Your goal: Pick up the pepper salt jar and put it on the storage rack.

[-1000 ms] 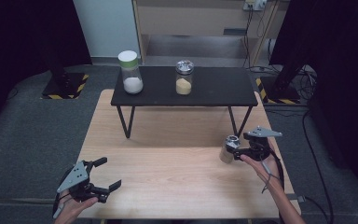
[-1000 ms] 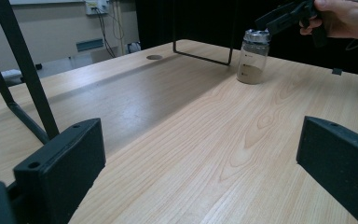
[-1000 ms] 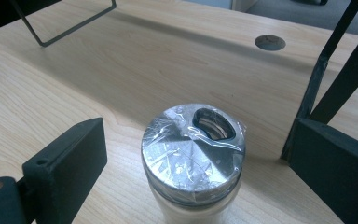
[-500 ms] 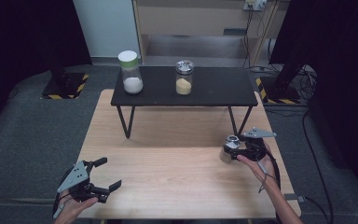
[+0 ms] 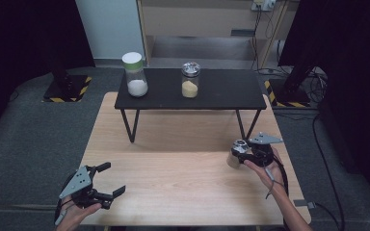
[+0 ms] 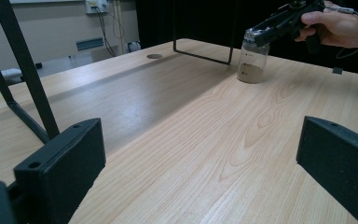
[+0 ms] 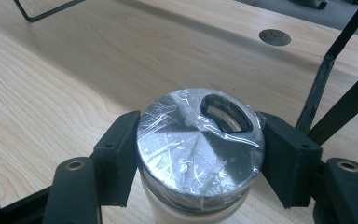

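The right tool [image 7: 196, 158] gripped a small jar [image 5: 234, 155] by its silver lid [image 7: 199, 144], the jar standing near the tabletop's [image 5: 173, 183] right edge. The left tool [image 5: 107, 184] rested open at the front-left corner, well apart.

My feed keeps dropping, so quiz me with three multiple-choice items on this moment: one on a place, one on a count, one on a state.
1. Where does the jar with the green lid stand?
A. on the black shelf
B. on the wooden table
C. on the floor

2. How many jars are in the high view?
A. two
B. three
C. four

3. How are the left gripper fingers?
A. shut on a jar
B. open, holding nothing
C. shut, holding nothing

Key: 1 A, it stands at the shelf's left end. 2 B, two on the shelf, plus the steel-lidded jar in the right gripper. 3 B, bare table shows between the fingers.
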A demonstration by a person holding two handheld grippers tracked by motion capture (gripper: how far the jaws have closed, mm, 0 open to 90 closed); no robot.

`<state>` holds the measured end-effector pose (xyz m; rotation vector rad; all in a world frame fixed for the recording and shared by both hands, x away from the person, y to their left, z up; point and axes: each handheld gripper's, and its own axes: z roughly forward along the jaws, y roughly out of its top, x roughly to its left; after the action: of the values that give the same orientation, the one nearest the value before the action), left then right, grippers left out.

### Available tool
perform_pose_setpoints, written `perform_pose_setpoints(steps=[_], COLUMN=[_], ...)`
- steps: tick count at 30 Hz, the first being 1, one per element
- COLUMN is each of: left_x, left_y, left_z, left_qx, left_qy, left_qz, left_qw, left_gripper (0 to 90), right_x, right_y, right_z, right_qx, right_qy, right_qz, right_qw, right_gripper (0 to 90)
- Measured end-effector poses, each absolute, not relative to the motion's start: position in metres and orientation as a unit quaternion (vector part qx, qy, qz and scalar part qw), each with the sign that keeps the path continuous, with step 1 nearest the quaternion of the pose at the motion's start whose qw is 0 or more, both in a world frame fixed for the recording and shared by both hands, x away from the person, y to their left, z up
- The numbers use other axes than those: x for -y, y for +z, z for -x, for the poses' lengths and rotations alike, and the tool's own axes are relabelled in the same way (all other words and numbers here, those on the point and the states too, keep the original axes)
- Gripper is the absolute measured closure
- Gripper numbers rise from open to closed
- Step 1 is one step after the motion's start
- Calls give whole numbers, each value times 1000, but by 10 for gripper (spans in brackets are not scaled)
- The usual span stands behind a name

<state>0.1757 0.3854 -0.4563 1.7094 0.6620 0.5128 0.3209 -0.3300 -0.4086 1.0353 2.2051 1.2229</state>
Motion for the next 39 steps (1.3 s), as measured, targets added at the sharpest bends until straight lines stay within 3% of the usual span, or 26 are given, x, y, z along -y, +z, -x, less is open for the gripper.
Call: perform_pose_setpoints(steps=[16,39], left_x=[-385,-385], left_y=[-456,-456], left_z=[-176,-176], left_qx=[-283,-282], left_qy=[220,219], left_qz=[-731,-733], left_qw=[580,580], left_gripper=[0,0], right_x=[332,334], right_y=[-391,-320], right_z=[-326,-343], right_qx=[-809,-836], right_qy=[437,461], right_qz=[-344,-267], right_qw=[189,129], right_gripper=[353,353])
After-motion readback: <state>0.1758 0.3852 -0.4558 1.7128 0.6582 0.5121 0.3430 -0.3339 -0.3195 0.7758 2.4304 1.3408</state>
